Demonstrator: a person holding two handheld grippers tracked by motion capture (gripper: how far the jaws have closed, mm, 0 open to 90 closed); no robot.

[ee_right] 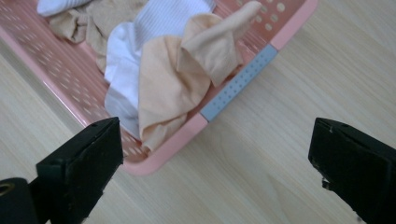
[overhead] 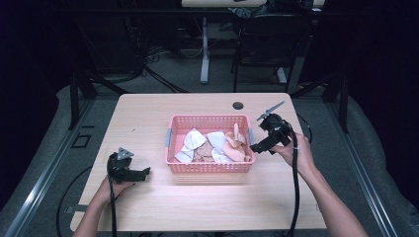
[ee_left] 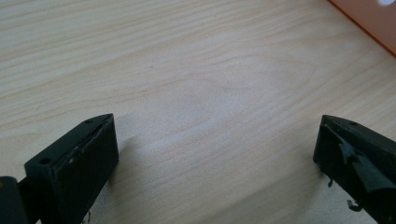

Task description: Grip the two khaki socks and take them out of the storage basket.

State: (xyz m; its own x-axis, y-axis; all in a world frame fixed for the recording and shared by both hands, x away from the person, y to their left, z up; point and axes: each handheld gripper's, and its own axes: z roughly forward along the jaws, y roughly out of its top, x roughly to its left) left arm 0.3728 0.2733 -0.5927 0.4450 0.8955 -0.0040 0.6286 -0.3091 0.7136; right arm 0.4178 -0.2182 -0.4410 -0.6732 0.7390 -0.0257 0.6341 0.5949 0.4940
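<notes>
A pink basket [overhead: 209, 167] holds white socks [overhead: 190, 143] and peach socks [overhead: 236, 143]; both hand-held grippers gape wide, empty.

Left hand-held gripper [overhead: 144, 172] and right hand-held gripper [overhead: 256, 146] gape wide (both empty).

black two-jaw left claw [overhead: 145, 172] and right claw [overhead: 255, 146], black cables trailing.

high: overhead, far | gripper views: close, downward | shared: basket [overhead: 210, 168] [ee_right: 187, 135]
</notes>
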